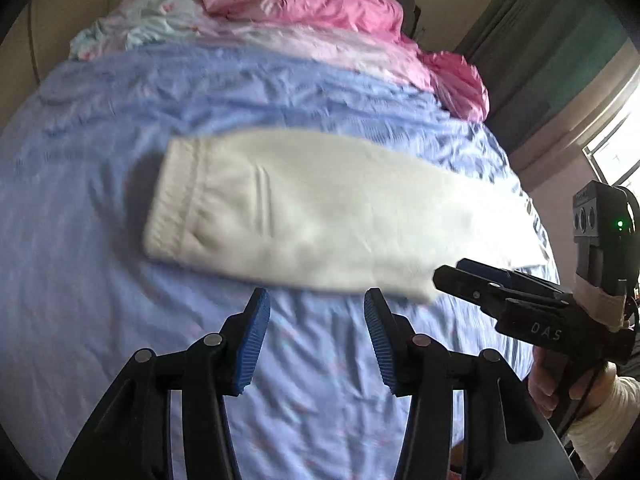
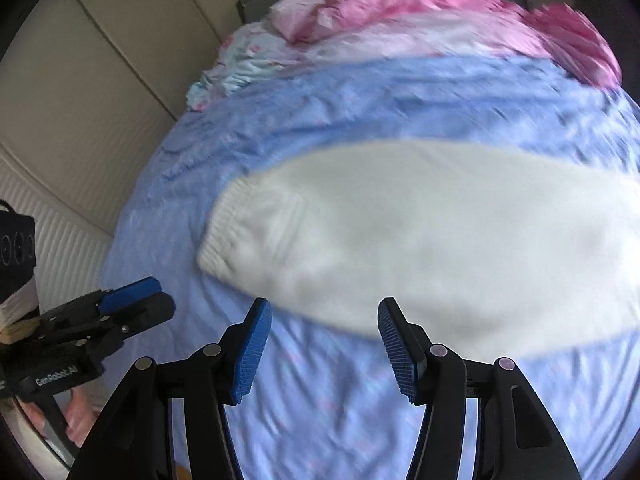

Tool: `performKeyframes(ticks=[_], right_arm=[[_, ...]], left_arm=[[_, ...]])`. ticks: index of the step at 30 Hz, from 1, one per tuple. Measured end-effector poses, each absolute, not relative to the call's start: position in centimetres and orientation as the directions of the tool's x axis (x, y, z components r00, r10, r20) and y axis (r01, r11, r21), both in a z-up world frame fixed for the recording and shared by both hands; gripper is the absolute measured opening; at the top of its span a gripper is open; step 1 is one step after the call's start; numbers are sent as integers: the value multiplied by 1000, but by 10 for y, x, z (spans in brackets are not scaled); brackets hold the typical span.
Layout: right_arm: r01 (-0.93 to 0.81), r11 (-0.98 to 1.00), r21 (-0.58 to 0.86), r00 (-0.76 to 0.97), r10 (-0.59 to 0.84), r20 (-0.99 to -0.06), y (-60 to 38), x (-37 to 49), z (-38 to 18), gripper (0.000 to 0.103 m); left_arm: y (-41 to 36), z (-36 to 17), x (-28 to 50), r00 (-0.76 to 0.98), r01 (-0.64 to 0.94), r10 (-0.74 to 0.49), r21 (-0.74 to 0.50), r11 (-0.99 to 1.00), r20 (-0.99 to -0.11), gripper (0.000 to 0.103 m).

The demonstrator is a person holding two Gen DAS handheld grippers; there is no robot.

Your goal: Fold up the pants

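White pants (image 1: 304,208) lie flat on the blue bed sheet (image 1: 100,240), folded lengthwise, waistband to the left. They also show in the right wrist view (image 2: 420,240). My left gripper (image 1: 316,300) is open and empty, just short of the pants' near edge. My right gripper (image 2: 324,308) is open and empty, its fingertips at the pants' near edge. In the left wrist view the right gripper (image 1: 448,276) shows at the right, next to the pants' near right corner. In the right wrist view the left gripper (image 2: 156,292) shows at the left, off the pants. Both views are blurred.
A pink quilt (image 1: 320,0) and a light floral blanket (image 1: 148,20) are bunched at the head of the bed. A beige padded wall (image 2: 80,80) runs along the bed's left side. A window (image 1: 616,152) and curtain are at the right.
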State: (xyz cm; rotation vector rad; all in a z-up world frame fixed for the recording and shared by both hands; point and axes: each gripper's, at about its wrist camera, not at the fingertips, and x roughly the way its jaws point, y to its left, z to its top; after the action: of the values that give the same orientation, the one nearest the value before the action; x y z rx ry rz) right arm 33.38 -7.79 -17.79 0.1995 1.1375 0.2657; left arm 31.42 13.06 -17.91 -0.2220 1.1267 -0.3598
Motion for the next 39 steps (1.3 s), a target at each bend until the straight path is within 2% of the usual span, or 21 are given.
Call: performKeyframes(ticks=[6, 13, 19, 24, 29, 32, 39], right_arm=[[-83, 958, 276, 324, 288, -901, -132, 298, -210, 57], [-139, 948, 285, 273, 313, -909, -161, 294, -252, 57], [-170, 928, 332, 250, 366, -896, -165, 308, -280, 57], [-219, 920, 325, 225, 372, -901, -155, 320, -296, 52], [-248, 923, 296, 249, 356, -901, -151, 331, -296, 51], [-234, 930, 284, 284, 345, -895, -156, 339, -287, 42], [-264, 927, 268, 329, 347, -878, -156, 353, -272, 42]], left_arm=[[78, -203, 283, 325, 121, -388, -369, 922, -863, 48], [36, -234, 265, 298, 46, -347, -350, 936, -889, 48], [22, -254, 258, 289, -31, -325, -348, 937, -900, 48], [20, -259, 255, 292, -62, -303, -334, 940, -907, 48], [20, -264, 264, 296, -92, -254, -292, 952, -921, 48], [25, -267, 273, 297, -137, -228, -278, 951, -927, 48], [26, -259, 280, 324, -135, -204, -259, 956, -924, 48]])
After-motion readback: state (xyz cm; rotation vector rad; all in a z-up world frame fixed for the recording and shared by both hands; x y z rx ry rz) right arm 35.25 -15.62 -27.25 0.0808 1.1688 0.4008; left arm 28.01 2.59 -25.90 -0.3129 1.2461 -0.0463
